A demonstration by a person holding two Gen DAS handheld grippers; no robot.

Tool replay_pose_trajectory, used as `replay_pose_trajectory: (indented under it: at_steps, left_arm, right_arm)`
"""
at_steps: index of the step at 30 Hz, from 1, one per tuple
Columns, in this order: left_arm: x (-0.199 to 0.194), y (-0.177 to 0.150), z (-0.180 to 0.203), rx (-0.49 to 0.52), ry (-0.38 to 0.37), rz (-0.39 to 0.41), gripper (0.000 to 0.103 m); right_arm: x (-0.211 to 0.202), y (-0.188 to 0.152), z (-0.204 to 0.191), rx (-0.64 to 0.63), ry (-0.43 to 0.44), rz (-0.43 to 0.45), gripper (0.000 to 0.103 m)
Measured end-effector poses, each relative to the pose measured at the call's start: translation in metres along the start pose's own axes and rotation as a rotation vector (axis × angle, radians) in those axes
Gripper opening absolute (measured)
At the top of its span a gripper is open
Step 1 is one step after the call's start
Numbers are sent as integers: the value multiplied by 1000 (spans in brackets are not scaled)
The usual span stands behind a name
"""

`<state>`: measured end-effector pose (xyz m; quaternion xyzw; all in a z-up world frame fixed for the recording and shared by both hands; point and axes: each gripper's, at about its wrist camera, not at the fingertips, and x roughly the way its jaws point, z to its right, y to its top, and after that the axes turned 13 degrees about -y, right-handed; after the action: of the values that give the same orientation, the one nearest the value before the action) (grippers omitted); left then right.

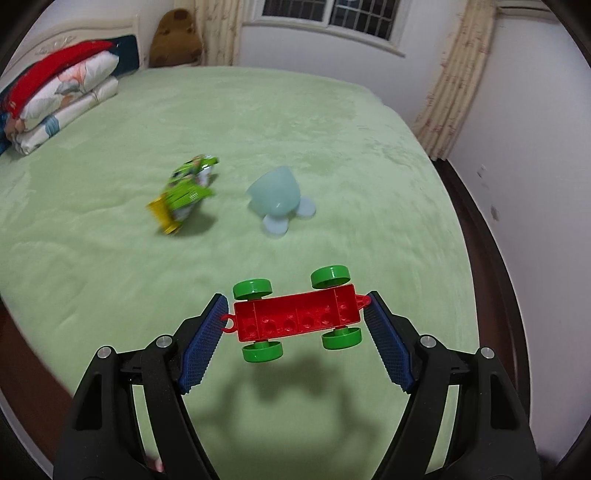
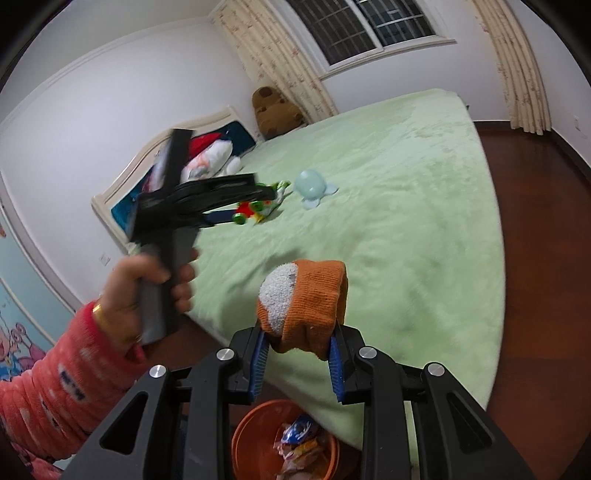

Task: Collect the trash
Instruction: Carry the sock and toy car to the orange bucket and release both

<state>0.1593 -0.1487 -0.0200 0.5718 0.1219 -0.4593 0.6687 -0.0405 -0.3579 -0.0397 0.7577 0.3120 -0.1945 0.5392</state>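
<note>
**Even room light, dark window, blurred patches**

Soft indoor light falls from above; the window point(image 1: 330, 18) is dark. The toy car point(image 1: 297, 314) casts a soft shadow on the bed point(image 1: 110, 258). The wrapper point(image 1: 183, 194) and the hand point(image 2: 147, 291) smear with blur. Fisheye edges curve and go black.

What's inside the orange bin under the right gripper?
The orange bin holds crumpled snack wrappers, one of them blue. The right gripper, shut on an orange sock, covers part of its rim and contents.
</note>
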Motion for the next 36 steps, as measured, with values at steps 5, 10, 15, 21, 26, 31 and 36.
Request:
replay_pose_trajectory:
  at_steps: [5,10,15,21,26,31,36]
  left_arm:
    - [-56,-63,-13,35,-5,-10,74]
    - [-89,-130,-32,29,1,-58,74]
    - [-92,-197,-57,-37,2,-149,74]
    - [-74,-267,-80,-120,-14,-283,74]
    - [-46,-308,-90,-170,-28,-390,74]
    - [-18,-327,-95,-198,-34,-459,74]
    - [-1,-340,-96,-199,-25,-508,74]
  right_arm:
    - [3,-15,-26,-47,13,-46,28]
    - [13,-36,-52,-96,30,-114,28]
    - [30,-62,-67,-119,30,-199,28]
    - [58,-97,-79,-152,0,-308,28]
    - [82,-128,-81,-171,-33,-409,28]
    - [106,-153,-82,-181,-51,-494,28]
    - [135,-173,-81,-180,-62,-579,28]
